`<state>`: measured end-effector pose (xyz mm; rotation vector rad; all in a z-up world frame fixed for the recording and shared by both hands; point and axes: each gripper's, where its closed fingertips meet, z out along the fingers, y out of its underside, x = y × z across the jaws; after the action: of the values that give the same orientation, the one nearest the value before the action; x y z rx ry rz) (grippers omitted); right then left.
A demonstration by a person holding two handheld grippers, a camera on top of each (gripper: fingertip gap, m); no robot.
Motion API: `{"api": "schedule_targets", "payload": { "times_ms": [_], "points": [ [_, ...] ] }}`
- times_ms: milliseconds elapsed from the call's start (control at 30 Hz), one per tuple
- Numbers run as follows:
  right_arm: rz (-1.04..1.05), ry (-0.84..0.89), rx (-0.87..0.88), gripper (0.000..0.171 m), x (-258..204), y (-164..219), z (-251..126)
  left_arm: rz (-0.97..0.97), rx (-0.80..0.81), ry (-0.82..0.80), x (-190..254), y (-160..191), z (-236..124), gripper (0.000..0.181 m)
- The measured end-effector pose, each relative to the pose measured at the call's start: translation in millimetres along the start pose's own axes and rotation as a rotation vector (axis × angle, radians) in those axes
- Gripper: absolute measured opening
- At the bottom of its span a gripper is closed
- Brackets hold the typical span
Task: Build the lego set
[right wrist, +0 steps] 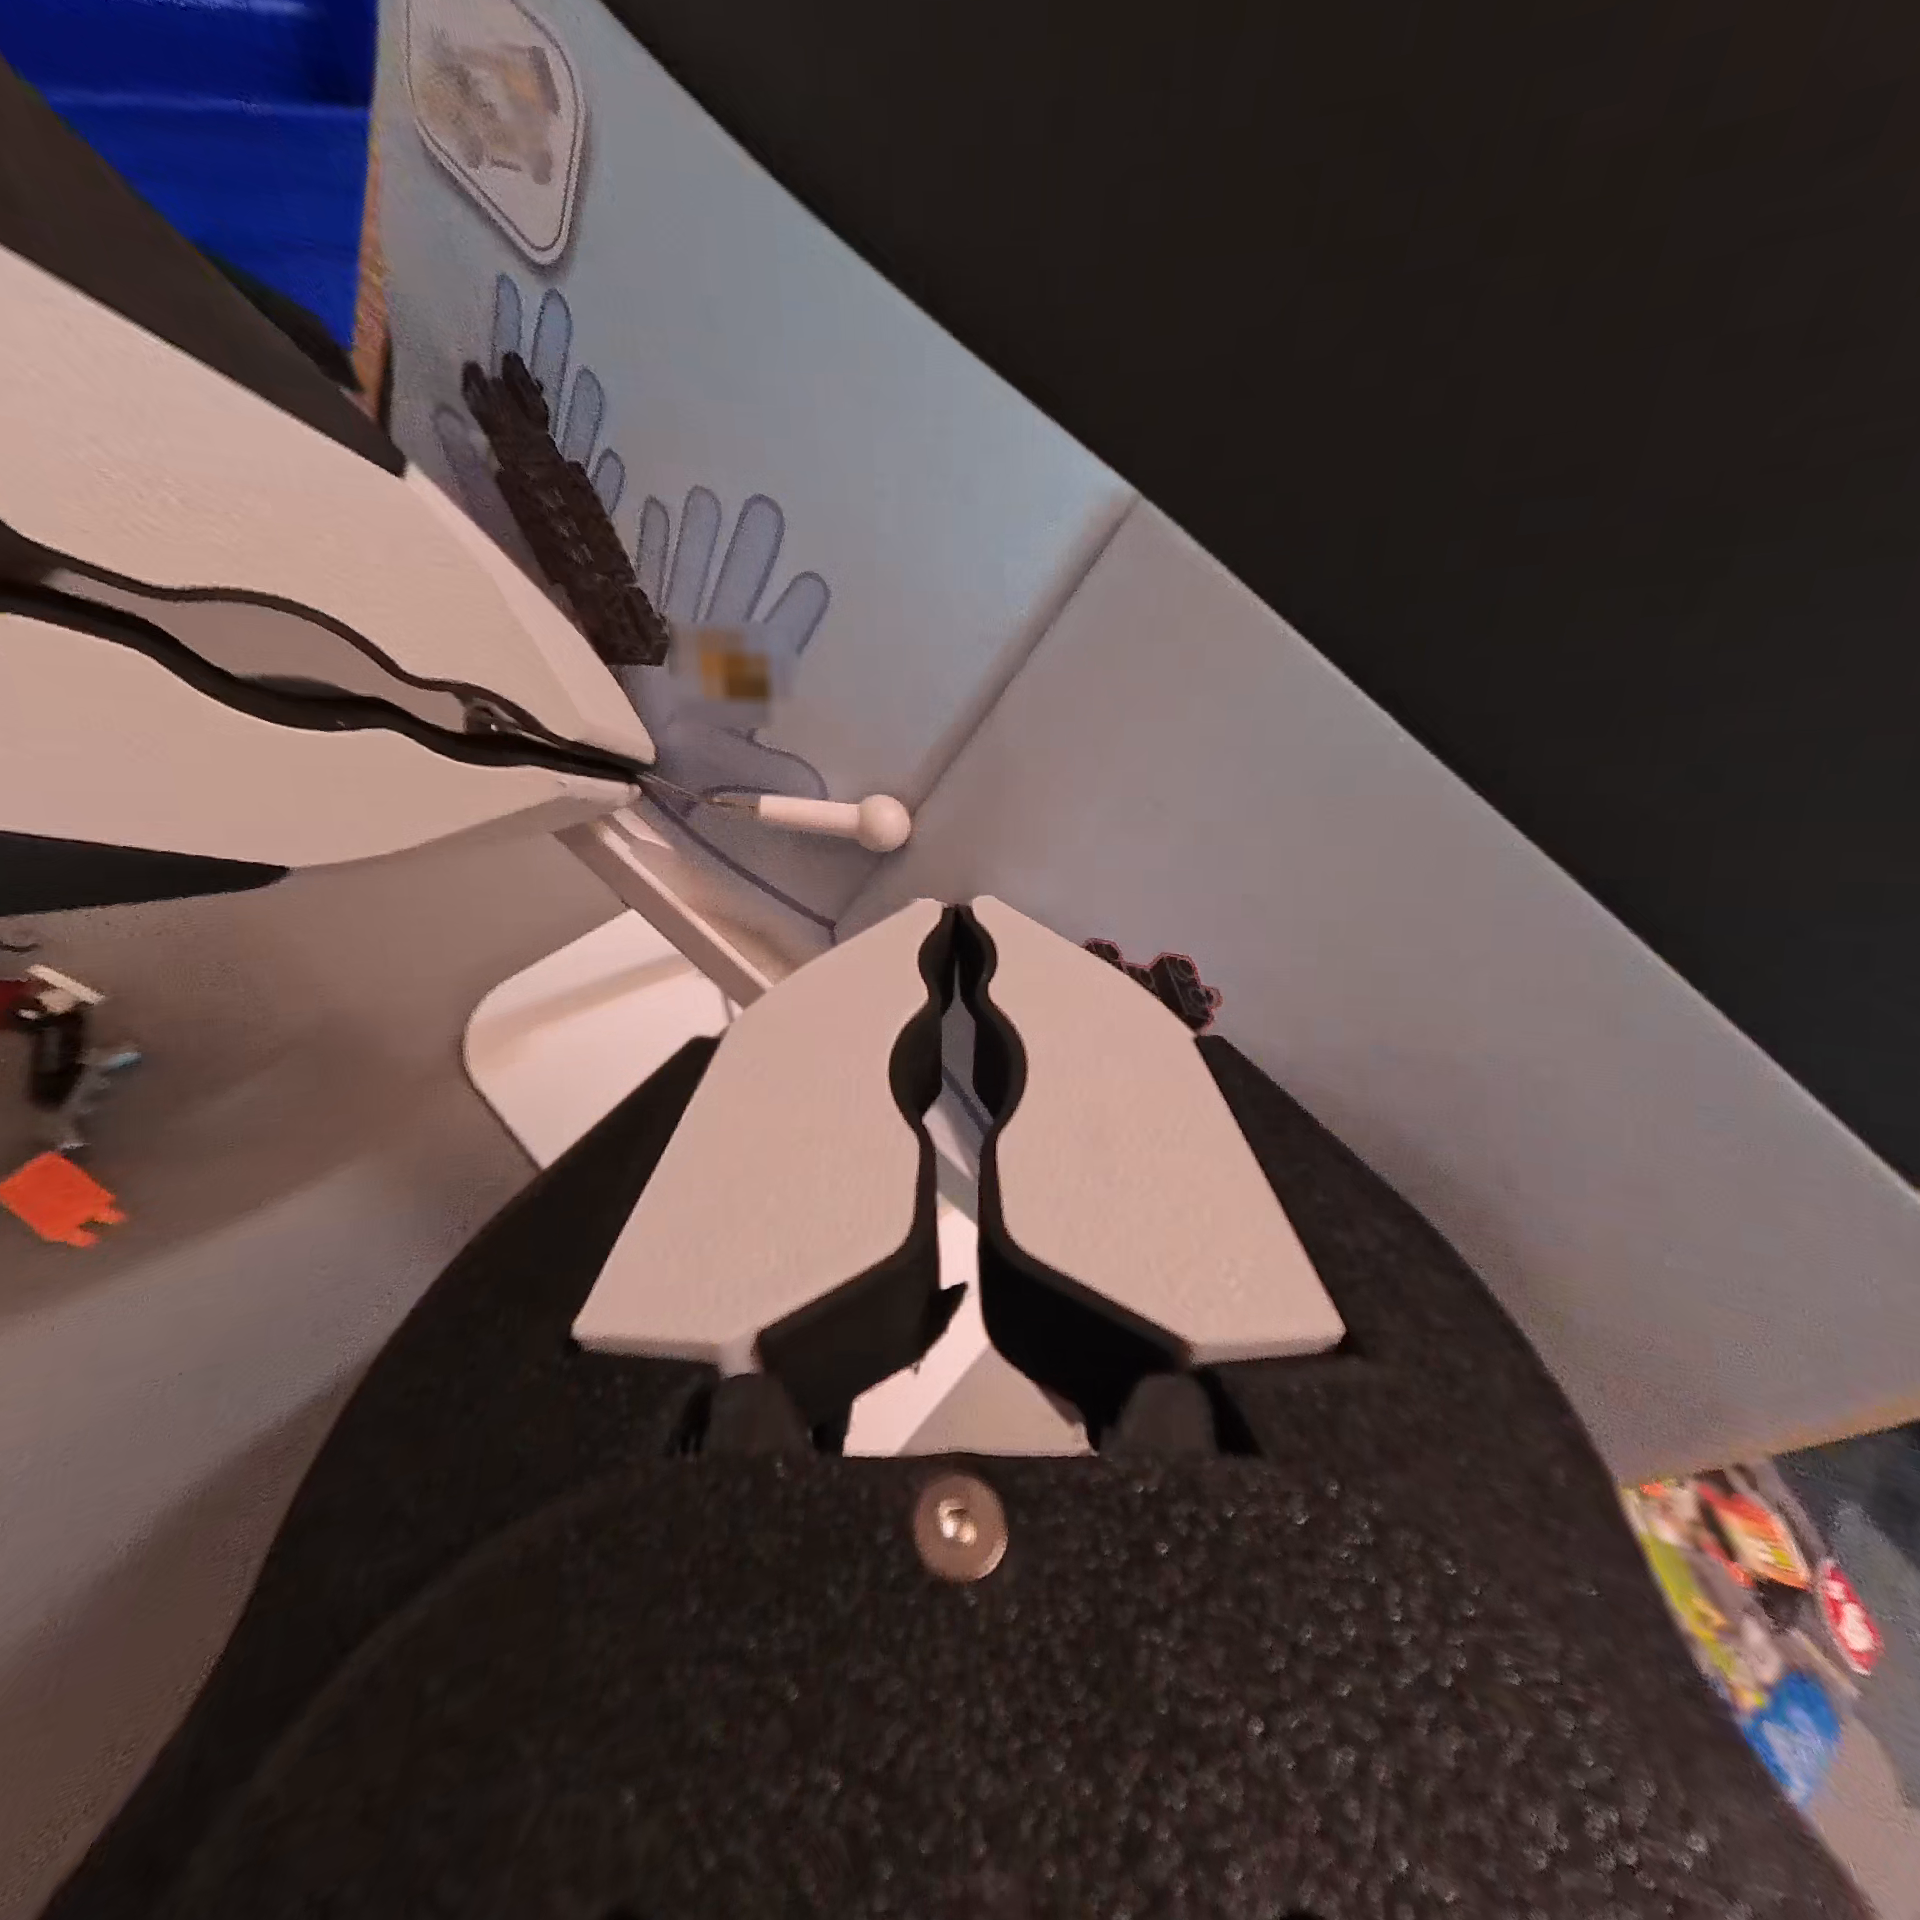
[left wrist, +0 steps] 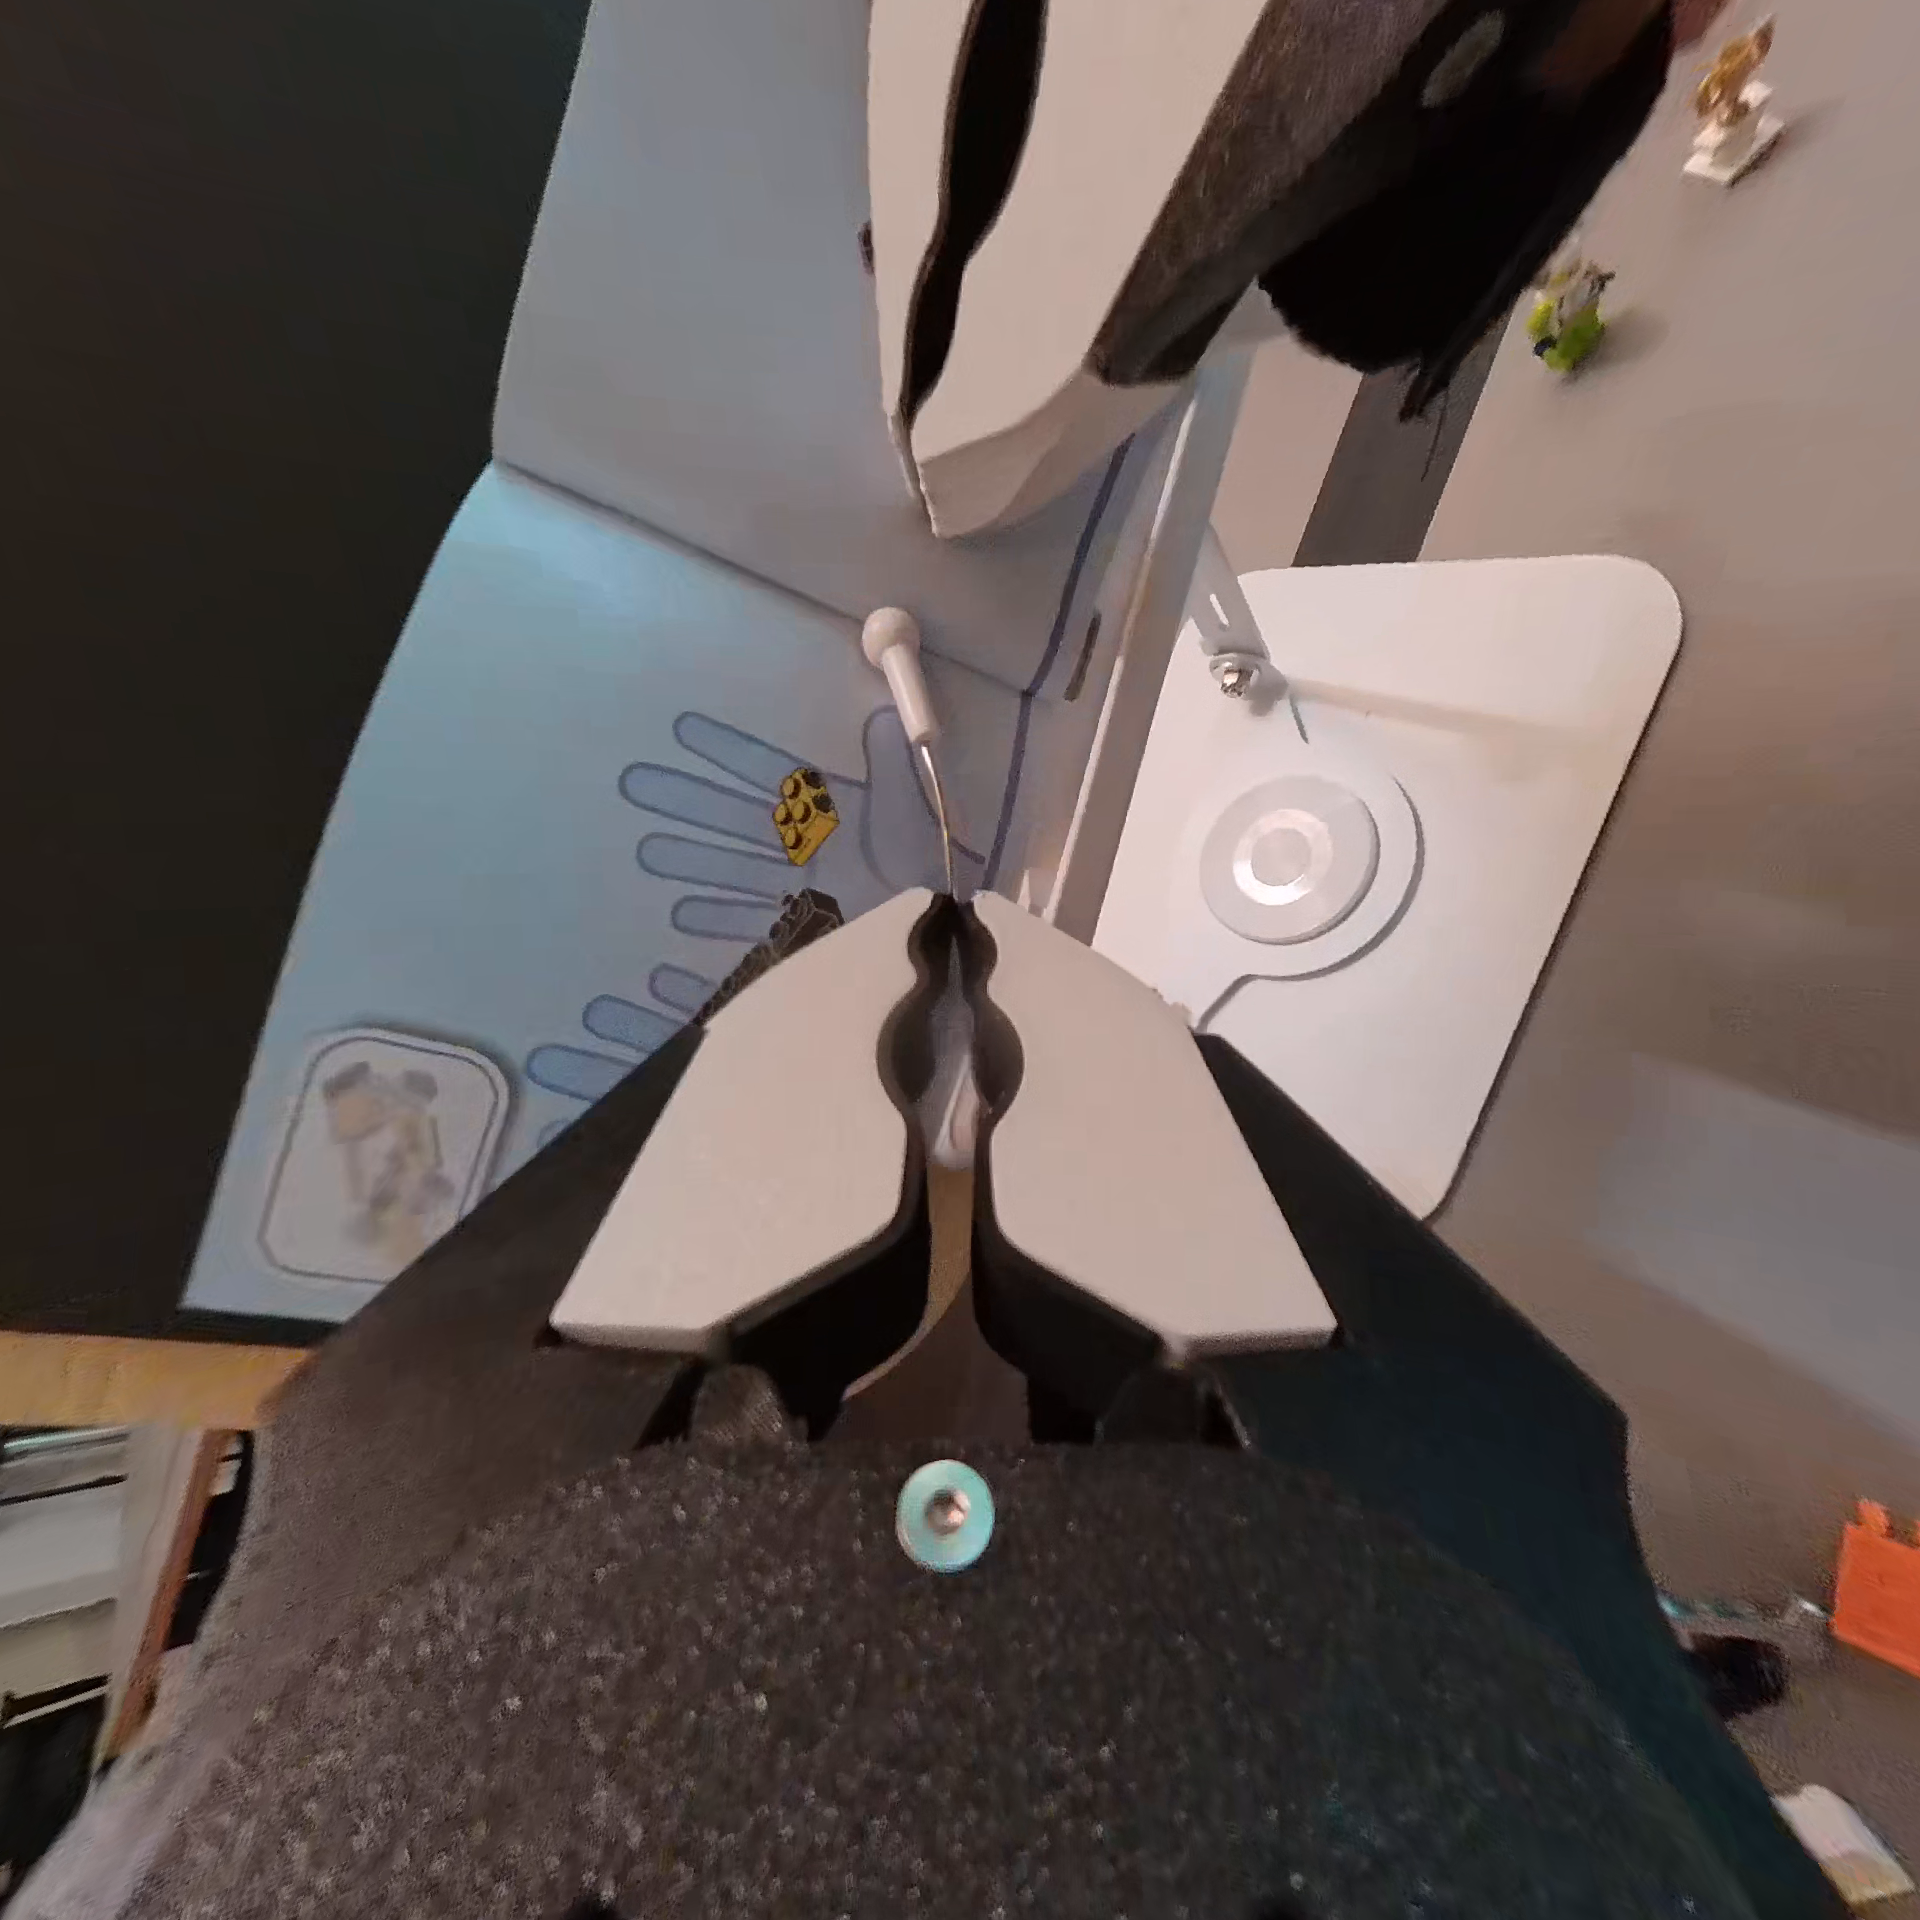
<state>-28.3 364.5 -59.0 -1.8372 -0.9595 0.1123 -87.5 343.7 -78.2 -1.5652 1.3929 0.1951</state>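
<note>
A light blue instruction booklet (left wrist: 623, 675) stands open on a white stand (left wrist: 1455, 779). Its page shows hand outlines, a yellow brick (left wrist: 805, 816) and a long black plate (right wrist: 561, 520). A thin wire page holder with a white knob (left wrist: 889, 630) lies across the page; it also shows in the right wrist view (right wrist: 883, 818). My left gripper (left wrist: 951, 904) is shut on the lower end of that wire, as the right wrist view (right wrist: 639, 779) also shows. My right gripper (right wrist: 956, 912) is shut near the booklet's fold, with nothing visible between its fingers. It hangs above the page in the left wrist view (left wrist: 935, 509).
On the grey table are two small built figures, one gold and white (left wrist: 1730, 114) and one green (left wrist: 1569, 317). An orange piece (right wrist: 57, 1195) and loose dark parts (right wrist: 52, 1029) lie to the side. A colourful printed pack (right wrist: 1766, 1600) sits at lower right. A dark wall stands behind the booklet. The tips of one gripper are about 7 cm away from the tips of the other. Between my left fingertips and the orange piece (right wrist: 57, 1195) there is roughly 25 cm.
</note>
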Motion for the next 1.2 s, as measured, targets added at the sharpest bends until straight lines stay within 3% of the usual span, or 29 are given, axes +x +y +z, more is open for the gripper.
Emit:
{"api": "schedule_targets", "payload": {
  "times_ms": [167, 333, 667, 733, 900, 1000, 1200],
  "points": [
    [-0.088, 0.042, -0.011, 0.000, 2, 2, 8, 0.089, -0.017, -0.029, 0, 0, -1, 0.002],
    [-0.075, 0.048, 0.041, 0.000, 1, -9, 10, 0.233, -0.031, 0.042, 3, 1, 0, 0.002],
    [0.217, 0.091, 0.048, 0.000, 8, -3, 8, 0.417, -0.357, 0.336, 10, 6, 1, 0.004],
    [0.239, 0.103, 0.045, 0.000, 8, 1, 7, 0.387, -0.402, 0.337, 4, 7, -3, 0.013],
    [0.231, 0.054, 0.082, 0.000, 4, 2, 6, 0.205, -0.331, 0.249, -12, 5, -19, 0.006],
    [0.207, 0.045, 0.062, 0.000, 3, 3, 5, 0.095, -0.342, 0.189, -24, 21, -20, 0.004],
    [-0.020, 0.138, 0.045, 0.000, 9, -9, 1, -0.076, -0.315, 0.194, -15, 40, -14, 0.000]
  ]
}}
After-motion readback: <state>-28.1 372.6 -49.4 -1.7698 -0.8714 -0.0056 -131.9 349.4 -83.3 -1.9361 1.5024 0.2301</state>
